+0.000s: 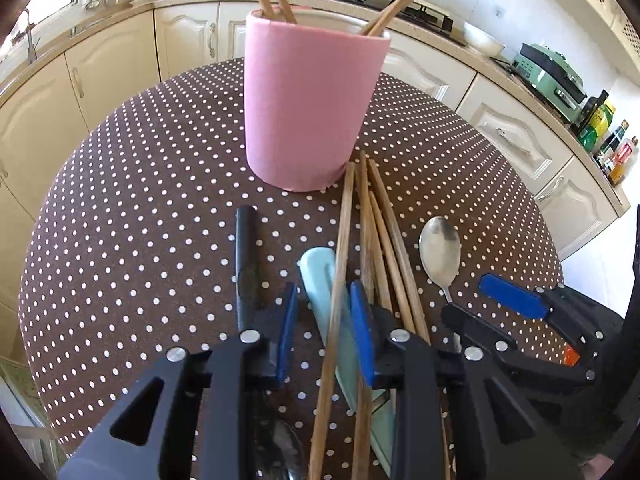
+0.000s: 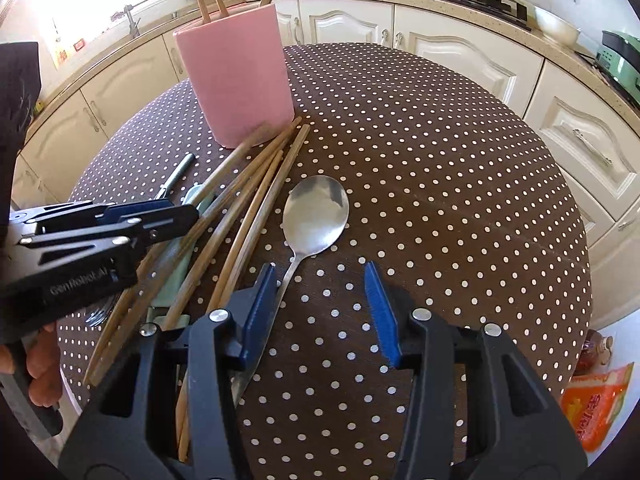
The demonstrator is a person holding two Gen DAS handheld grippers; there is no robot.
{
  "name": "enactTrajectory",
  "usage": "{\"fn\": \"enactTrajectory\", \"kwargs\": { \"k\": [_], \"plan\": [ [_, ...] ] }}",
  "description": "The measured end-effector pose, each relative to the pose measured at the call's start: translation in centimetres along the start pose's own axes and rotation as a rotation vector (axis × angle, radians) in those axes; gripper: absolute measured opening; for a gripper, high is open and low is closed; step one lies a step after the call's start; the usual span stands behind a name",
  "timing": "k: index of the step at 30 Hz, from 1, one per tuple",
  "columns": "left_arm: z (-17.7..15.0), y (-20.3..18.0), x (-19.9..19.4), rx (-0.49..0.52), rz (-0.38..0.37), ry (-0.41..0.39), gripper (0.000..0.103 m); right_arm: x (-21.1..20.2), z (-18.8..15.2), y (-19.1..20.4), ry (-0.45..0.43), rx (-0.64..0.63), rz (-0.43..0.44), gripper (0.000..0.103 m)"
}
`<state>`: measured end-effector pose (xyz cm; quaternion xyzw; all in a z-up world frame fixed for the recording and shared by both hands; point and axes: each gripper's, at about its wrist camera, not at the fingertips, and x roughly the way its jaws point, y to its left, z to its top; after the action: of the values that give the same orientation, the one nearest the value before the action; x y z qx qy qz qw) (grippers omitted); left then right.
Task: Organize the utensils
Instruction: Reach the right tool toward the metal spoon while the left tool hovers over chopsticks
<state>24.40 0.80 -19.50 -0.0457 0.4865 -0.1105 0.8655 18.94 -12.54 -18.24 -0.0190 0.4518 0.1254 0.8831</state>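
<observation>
A pink holder [image 1: 308, 108] [image 2: 236, 76] stands on the dotted table with several chopsticks in it. More wooden chopsticks [image 1: 380, 232] [image 2: 248, 184] lie in a loose pile before it. My left gripper [image 1: 324, 312] [image 2: 176, 216] is open and straddles one chopstick [image 1: 340, 264] and a pale green utensil handle [image 1: 320, 280]. A black-handled utensil [image 1: 245, 256] lies left of it. A metal spoon [image 1: 440, 248] [image 2: 316, 212] lies to the right. My right gripper [image 2: 322, 300] [image 1: 476, 300] is open and empty, its left finger beside the spoon's handle.
The round table [image 2: 440, 180] has a brown white-dotted cloth. Cream kitchen cabinets [image 2: 460, 52] and a counter with a stove, a green appliance [image 1: 552, 76] and bottles surround it. An orange packet [image 2: 596, 404] lies on the floor at the right.
</observation>
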Motion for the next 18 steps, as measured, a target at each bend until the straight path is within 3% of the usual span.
{"fn": "enactTrajectory", "kwargs": {
  "k": [7,12,14,18],
  "plan": [
    [1.1,-0.7,0.9,0.008,0.012,0.033,0.026,0.4,1.5,-1.0,0.071,-0.021,0.024,0.040],
    [2.1,-1.4,1.5,-0.013,0.019,0.038,0.022,1.0,2.4,-0.1,0.102,-0.076,-0.016,0.040],
    [2.2,-1.4,1.5,-0.028,0.012,0.030,0.022,1.1,2.6,0.0,0.113,-0.095,-0.015,0.036],
    [1.9,-0.8,1.1,-0.030,-0.004,0.015,0.022,1.3,3.1,-1.1,0.141,-0.109,-0.002,0.018]
  ]
}}
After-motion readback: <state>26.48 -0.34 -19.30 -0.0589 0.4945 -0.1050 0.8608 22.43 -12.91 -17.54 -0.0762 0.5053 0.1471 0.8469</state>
